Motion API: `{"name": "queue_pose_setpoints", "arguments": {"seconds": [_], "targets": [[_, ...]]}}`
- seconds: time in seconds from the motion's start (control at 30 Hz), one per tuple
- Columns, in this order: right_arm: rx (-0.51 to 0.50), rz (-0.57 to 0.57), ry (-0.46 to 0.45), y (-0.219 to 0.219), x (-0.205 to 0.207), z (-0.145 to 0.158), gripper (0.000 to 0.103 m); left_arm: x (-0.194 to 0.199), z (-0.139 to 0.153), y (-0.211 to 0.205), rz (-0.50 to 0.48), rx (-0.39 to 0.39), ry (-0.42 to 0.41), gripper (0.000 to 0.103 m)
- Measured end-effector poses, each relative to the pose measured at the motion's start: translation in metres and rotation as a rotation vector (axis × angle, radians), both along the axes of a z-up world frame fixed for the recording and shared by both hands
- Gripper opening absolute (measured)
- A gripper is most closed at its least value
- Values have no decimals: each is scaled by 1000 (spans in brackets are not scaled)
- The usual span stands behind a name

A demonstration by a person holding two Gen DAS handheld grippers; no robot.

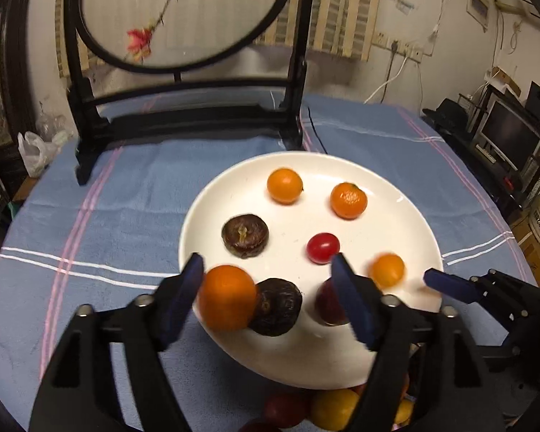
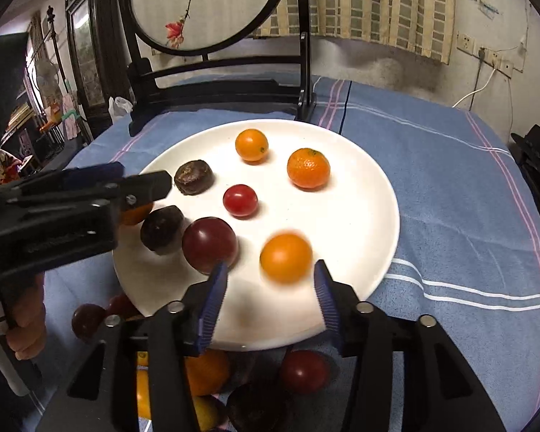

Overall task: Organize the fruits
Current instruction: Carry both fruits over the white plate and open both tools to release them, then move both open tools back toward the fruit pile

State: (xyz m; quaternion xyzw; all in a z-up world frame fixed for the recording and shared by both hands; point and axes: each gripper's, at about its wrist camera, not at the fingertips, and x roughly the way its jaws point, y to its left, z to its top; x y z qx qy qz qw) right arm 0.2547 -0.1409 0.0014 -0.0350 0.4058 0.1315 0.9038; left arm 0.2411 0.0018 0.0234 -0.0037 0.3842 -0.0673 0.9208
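A: How far along is the fruit sorting?

B: Judging by what lies there, well under way but not finished. The white plate (image 2: 370, 194) on the desk already carries two orange fruits beyond the jaws, a cherry tomato (image 2: 240, 200), two dark brown fruits and a dark red plum (image 2: 208, 244).

A: And the grippers?

B: The right gripper (image 2: 268, 298) has its jaws spread wide. A blurred orange fruit (image 2: 286, 257) sits just ahead of the gap between them, touching neither finger, so it looks free on the plate. The left gripper (image 1: 266, 295) is also released; an orange (image 1: 226, 297) lies just inside its left finger, right against one dark brown fruit (image 1: 277, 311), at the near rim of the plate. I can't tell whether that finger touches it.

A: What's left?

B: More fruit sits below both sets of jaws, off the plate's near edge: red and yellow pieces (image 1: 306, 408) in the left wrist view, and an orange, a red and dark ones (image 2: 302, 370) in the right. What holds them is hidden. I'd guess those still need moving.
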Motion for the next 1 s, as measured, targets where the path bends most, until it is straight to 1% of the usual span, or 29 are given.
{"name": "queue_pose_setpoints", "arguments": {"seconds": [0.1,0.13,0.2,0.23,0.3,0.37,0.4,0.43,0.53,0.6,0.77,0.87,0.9,0.97,1.0], "targets": [[46,3,3,-6,-7,4,56,-9,4,2,1,-3,0,77],[58,10,6,-8,-12,6,61,-14,4,4,3,-18,6,79],[63,15,0,-10,-21,7,68,-23,5,10,16,-34,8,89],[67,18,-3,-11,-27,7,69,-30,5,13,28,-38,4,91],[71,29,1,-14,-39,6,69,-41,6,18,42,-37,-7,94],[74,27,-1,-19,-53,6,70,-55,5,22,54,-9,-8,95],[77,27,-2,-20,-57,5,74,-63,4,25,54,-3,-5,95],[91,22,-2,-24,-65,4,75,-67,2,28,56,-7,-3,95],[110,16,15,-28,-79,-1,75,-84,-4,36,69,-25,5,96],[97,25,15,-26,-91,-4,75,-93,-10,40,67,-47,3,97],[34,86,22,-9,-115,-11,75,-102,-21,46,26,-66,-1,97],[-30,95,27,3,-117,-19,75,-99,-23,50,39,-59,-4,97],[-42,96,29,6,-116,-19,75,-98,-24,52,47,-66,8,97],[-74,98,34,12,-114,-23,70,-96,-26,55,49,-86,29,97],[-83,100,39,13,-114,-25,65,-95,-26,56,51,-92,33,97]]}}
